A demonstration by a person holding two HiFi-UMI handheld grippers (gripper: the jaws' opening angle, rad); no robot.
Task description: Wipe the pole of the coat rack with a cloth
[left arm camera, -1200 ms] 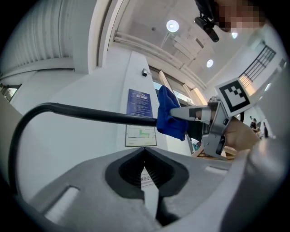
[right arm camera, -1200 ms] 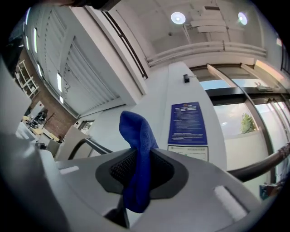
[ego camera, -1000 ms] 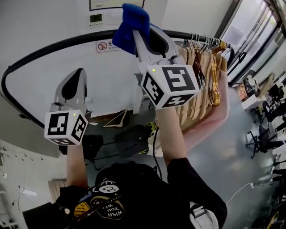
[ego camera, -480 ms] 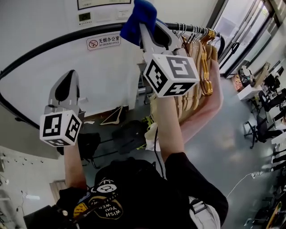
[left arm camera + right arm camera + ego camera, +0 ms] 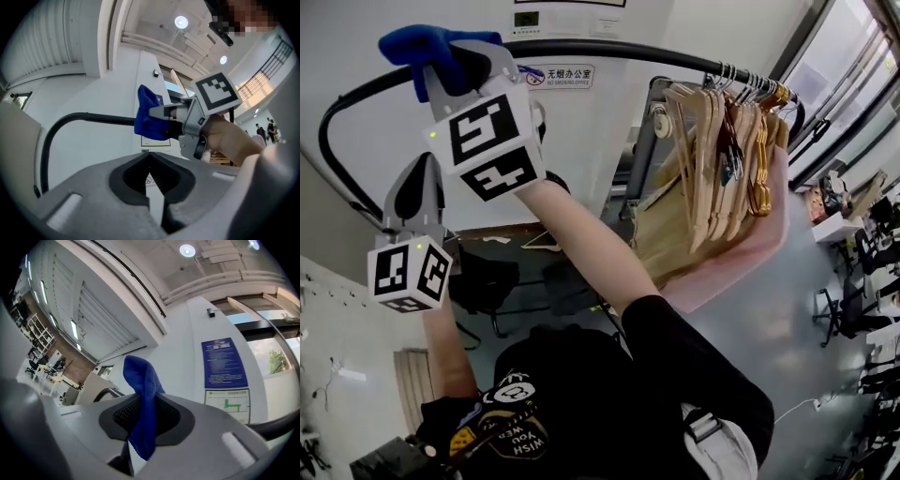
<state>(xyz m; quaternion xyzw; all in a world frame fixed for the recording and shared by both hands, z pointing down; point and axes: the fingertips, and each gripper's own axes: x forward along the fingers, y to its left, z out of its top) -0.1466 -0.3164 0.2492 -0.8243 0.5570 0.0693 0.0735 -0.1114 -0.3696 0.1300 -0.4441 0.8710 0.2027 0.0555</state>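
The coat rack's black pole (image 5: 609,52) runs across the top of the head view and bends down at the left (image 5: 328,141). My right gripper (image 5: 455,58) is shut on a blue cloth (image 5: 427,47) and presses it against the pole near the left bend. In the right gripper view the cloth (image 5: 143,394) stands up between the jaws, with the pole (image 5: 276,427) at the lower right. My left gripper (image 5: 424,167) hangs below the pole, shut and empty. From the left gripper view I see the cloth (image 5: 150,119) wrapped on the pole (image 5: 89,118).
A bunch of wooden hangers (image 5: 722,159) hangs on the right part of the pole, over something pink (image 5: 750,253). A no-smoking sign (image 5: 558,75) is on the white wall behind. Desks and chairs (image 5: 853,281) stand on the floor at the right.
My right gripper has slid the blue cloth left along the pole, from beside the hangers to near the left bend. The left gripper has stayed low at the left.
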